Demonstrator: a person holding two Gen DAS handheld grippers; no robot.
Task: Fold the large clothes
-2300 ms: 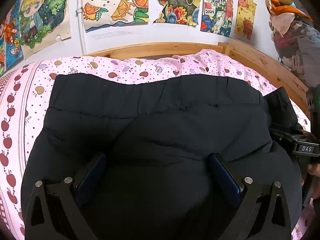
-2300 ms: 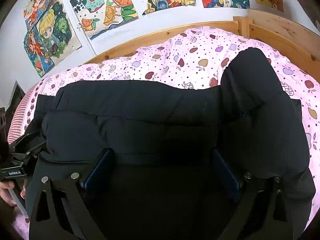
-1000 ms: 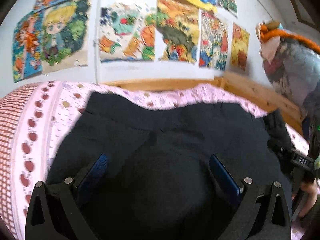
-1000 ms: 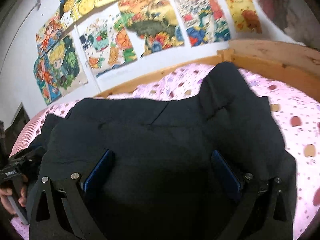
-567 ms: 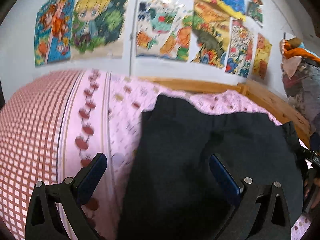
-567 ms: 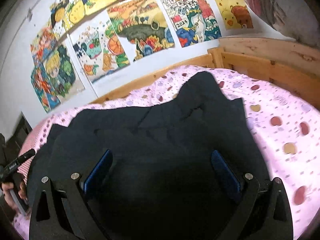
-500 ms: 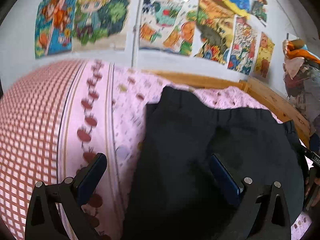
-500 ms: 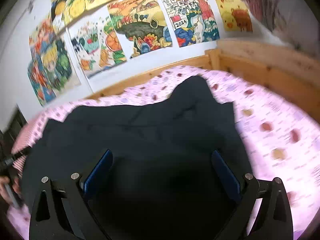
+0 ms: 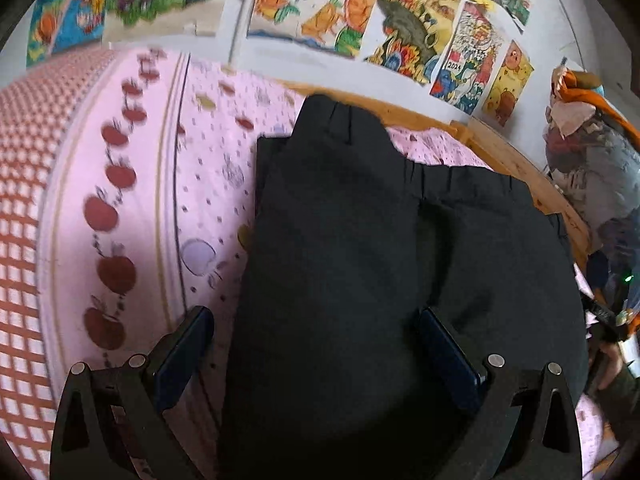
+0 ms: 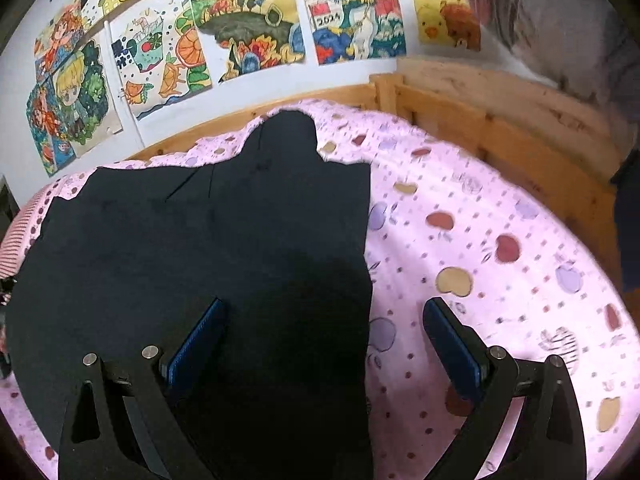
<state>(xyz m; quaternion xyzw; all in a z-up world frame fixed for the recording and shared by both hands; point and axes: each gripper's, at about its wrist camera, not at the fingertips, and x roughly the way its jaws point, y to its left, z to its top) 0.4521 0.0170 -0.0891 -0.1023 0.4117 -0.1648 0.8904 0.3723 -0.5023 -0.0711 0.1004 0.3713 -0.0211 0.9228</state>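
A large black garment (image 9: 360, 240) lies folded on the pink bed sheet (image 9: 208, 184). My left gripper (image 9: 316, 344) is open over the garment's left edge, its left finger over the sheet and its right finger over the cloth. In the right wrist view the same black garment (image 10: 208, 232) fills the left half. My right gripper (image 10: 324, 336) is open over the garment's right edge, its left finger over the cloth and its right finger over the pink sheet (image 10: 480, 248). Neither gripper holds anything.
A wooden bed frame (image 10: 480, 120) runs along the far and right sides. Colourful posters (image 10: 248, 24) hang on the white wall behind. A red checked strip (image 9: 20, 216) of bedding lies at the left. Hanging clothes (image 9: 592, 152) are at the right.
Both grippers have drawn apart from above the garment's middle: the left one to its left edge, the right one to its right edge. Both stayed open. The garment lies flatter.
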